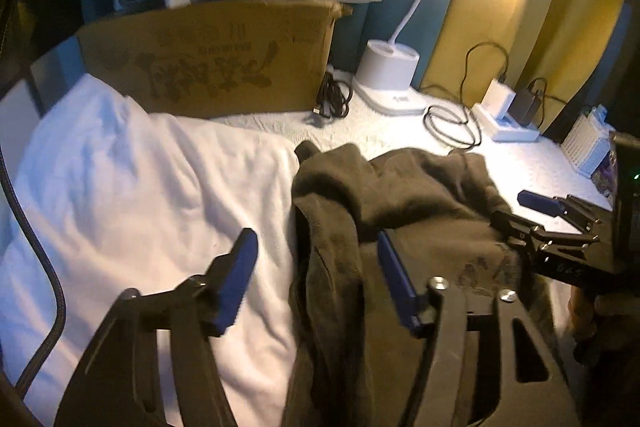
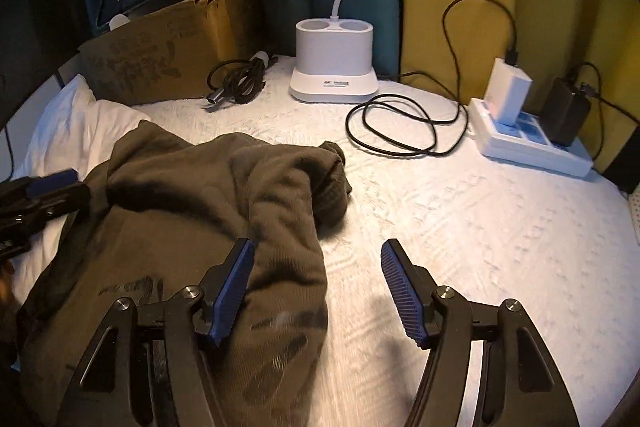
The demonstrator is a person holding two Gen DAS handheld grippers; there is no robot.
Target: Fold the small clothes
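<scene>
Left wrist view: left gripper (image 1: 318, 281) angled downward, jaws spread and released, nothing pinched between the ribbed blue pads (image 1: 236, 279). Beneath and between them, the left edge of an olive-brown garment (image 1: 400, 195), soft and fleecy, rumpled into thick folds, lying partly on a smooth white cloth (image 1: 132, 187) and partly on a white textured table cover (image 1: 400, 131). At right, right gripper (image 1: 536, 205) reaching in over the garment's far edge. Behind, a printed cardboard box (image 1: 208, 67), a white lamp base (image 1: 390, 79) with curved neck, loose black cable (image 1: 452, 127), white power strip (image 1: 508, 131).

Right wrist view: right gripper (image 2: 318, 287) tilted down, jaws parted and free; left pad over the garment's (image 2: 180, 211) right side, right pad (image 2: 400, 291) above the bare embossed table cover (image 2: 460, 227). Whether the left pad touches fabric cannot be told. Garment bunched in the lower left, a ribbed cuff (image 2: 332, 187) turned toward the middle, faded dark print near the bottom. Left gripper (image 2: 40, 195) partly visible at the left edge beside the garment. Rounded twin-well lamp base (image 2: 334, 67) and looped cable (image 2: 400, 131) behind.
</scene>
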